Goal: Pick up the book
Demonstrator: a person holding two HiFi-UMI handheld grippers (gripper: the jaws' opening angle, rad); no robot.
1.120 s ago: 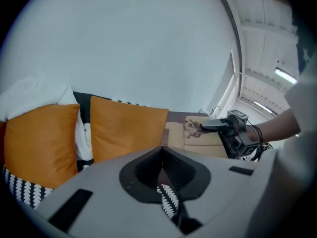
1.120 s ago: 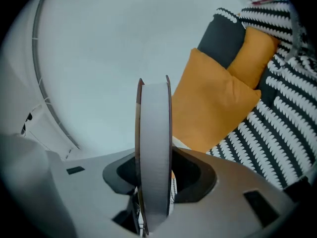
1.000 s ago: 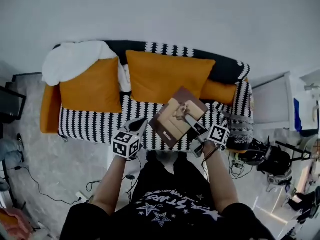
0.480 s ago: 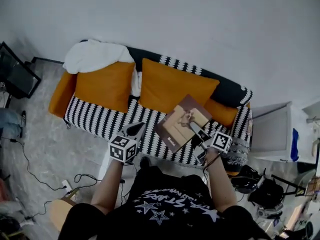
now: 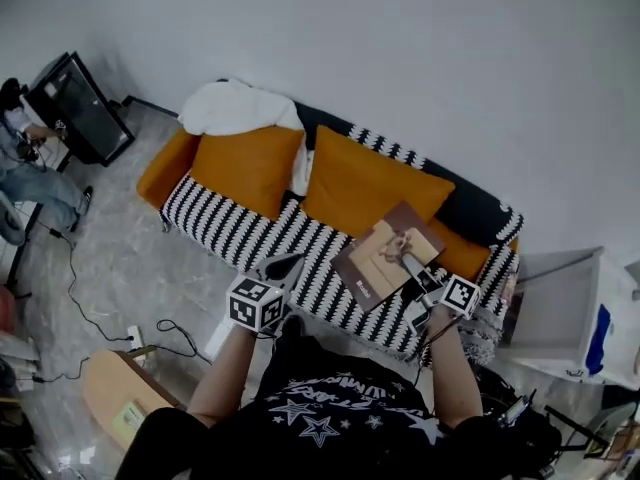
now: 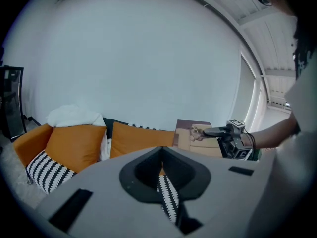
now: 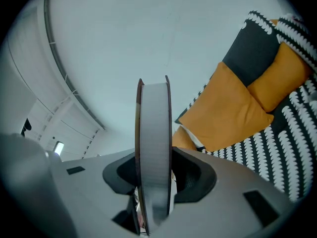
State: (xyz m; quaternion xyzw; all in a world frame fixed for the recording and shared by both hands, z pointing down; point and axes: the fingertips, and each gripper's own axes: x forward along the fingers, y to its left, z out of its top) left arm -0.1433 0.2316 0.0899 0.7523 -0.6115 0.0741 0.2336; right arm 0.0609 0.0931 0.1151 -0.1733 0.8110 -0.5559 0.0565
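Brown and tan, the book (image 5: 375,268) hangs above the black-and-white sofa (image 5: 240,233), my right gripper (image 5: 407,260) clamped on its edge — the cover print is too small to read. My left gripper (image 5: 283,265) is closed on nothing. White wall (image 5: 400,48), grey marbled floor (image 5: 110,268).

Black-and-white patterned sofa (image 5: 232,230) with orange cushions (image 5: 250,168) against its back, white blanket (image 5: 235,108) draped over one end.
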